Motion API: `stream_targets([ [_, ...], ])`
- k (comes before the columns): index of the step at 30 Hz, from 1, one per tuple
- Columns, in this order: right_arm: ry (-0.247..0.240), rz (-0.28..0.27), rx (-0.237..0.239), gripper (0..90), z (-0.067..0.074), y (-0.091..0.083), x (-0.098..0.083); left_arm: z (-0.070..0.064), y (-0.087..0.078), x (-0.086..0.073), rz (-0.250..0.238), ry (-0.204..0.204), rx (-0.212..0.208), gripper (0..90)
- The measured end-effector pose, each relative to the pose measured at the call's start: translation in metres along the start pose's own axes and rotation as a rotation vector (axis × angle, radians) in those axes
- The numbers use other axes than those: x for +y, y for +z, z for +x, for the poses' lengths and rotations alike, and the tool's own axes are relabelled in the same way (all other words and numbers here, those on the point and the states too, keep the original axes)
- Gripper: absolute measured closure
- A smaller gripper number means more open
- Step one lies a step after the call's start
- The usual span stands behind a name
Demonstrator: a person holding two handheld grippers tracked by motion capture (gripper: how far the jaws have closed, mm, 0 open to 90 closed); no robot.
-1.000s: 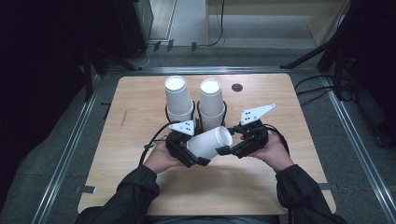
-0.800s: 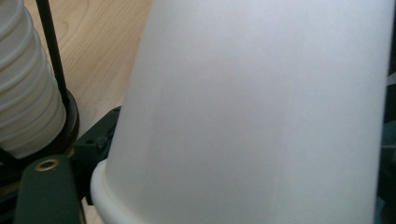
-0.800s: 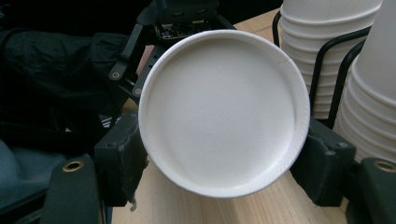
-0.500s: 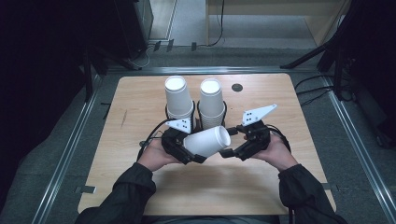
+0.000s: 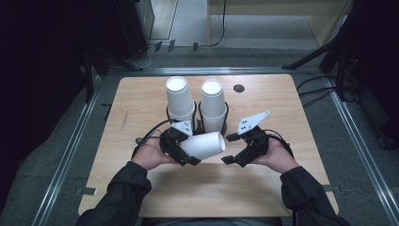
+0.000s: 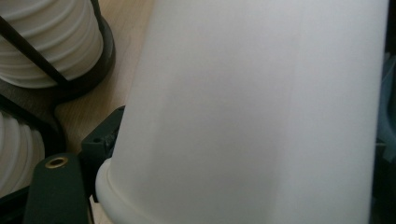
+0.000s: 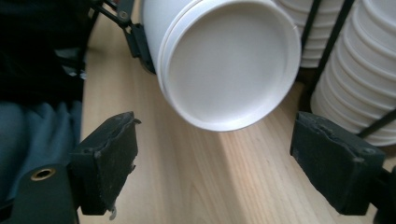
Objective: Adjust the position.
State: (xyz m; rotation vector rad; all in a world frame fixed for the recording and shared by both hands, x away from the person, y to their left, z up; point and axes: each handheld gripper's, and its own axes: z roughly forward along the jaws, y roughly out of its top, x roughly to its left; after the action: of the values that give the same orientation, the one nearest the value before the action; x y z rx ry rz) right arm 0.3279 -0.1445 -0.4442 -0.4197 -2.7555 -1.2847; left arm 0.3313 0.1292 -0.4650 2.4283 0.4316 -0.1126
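Currently the left gripper (image 5: 184, 151) holds a white paper cup (image 5: 203, 145) on its side above the wooden table (image 5: 141, 101), jaws pinching the cup near its rolled rim while the closed base points across toward the right gripper (image 5: 230, 148). The right gripper's jaws have just been opening and now stand spread with nothing between them, just clear of the cup's base; in the right gripper view the base (image 7: 231, 63) sits beyond the two black pads (image 7: 109, 161), untouched. Judgement: holding the cup level presents its base to the other hand, likely for a pull or a hand-over; the double edge around the base hints at more than one nested cup, though I cannot tell for certain. Behind the hands two tall stacks of like cups (image 5: 179, 101) (image 5: 212, 103) stand upright in black wire holders, which keep the columns from toppling. Materials: smooth matte paper, tapered wall, faint side seam visible in the left gripper view (image 6: 261, 107); light and easily crushed, so gentle pressure suits. Table is pale wood grain with a small dark round plug (image 5: 239, 88) near its far edge.
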Motion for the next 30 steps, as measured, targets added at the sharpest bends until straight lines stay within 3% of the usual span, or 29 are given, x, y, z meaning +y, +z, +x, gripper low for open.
stream_targets([
  [7, -0.025, 0.039, -0.004, 15.7, 0.002, 0.008, -0.001, -0.003, 0.016, 0.003, 0.075, 0.004, -0.001, 17.9],
  [12, -0.047, 0.05, 0.01, 15.7, 0.004, 0.013, 0.001, -0.006, 0.027, 0.005, 0.116, 0.024, -0.036, 17.6],
  [20, -0.076, 0.087, 0.032, 15.7, 0.007, 0.026, 0.004, -0.011, 0.036, 0.009, 0.143, 0.04, -0.063, 17.5],
  [25, -0.116, 0.144, 0.048, 15.9, 0.01, 0.043, 0.006, -0.013, 0.042, 0.01, 0.158, 0.05, -0.093, 17.2],
  [27, -0.129, 0.183, 0.051, 21.8, 0.011, 0.05, 0.006, -0.013, 0.043, 0.01, 0.169, 0.053, -0.088, 16.9],
  [30, -0.144, 0.195, 0.071, 23.9, 0.013, 0.052, 0.006, -0.013, 0.044, 0.008, 0.174, 0.049, -0.103, 14.9],
])
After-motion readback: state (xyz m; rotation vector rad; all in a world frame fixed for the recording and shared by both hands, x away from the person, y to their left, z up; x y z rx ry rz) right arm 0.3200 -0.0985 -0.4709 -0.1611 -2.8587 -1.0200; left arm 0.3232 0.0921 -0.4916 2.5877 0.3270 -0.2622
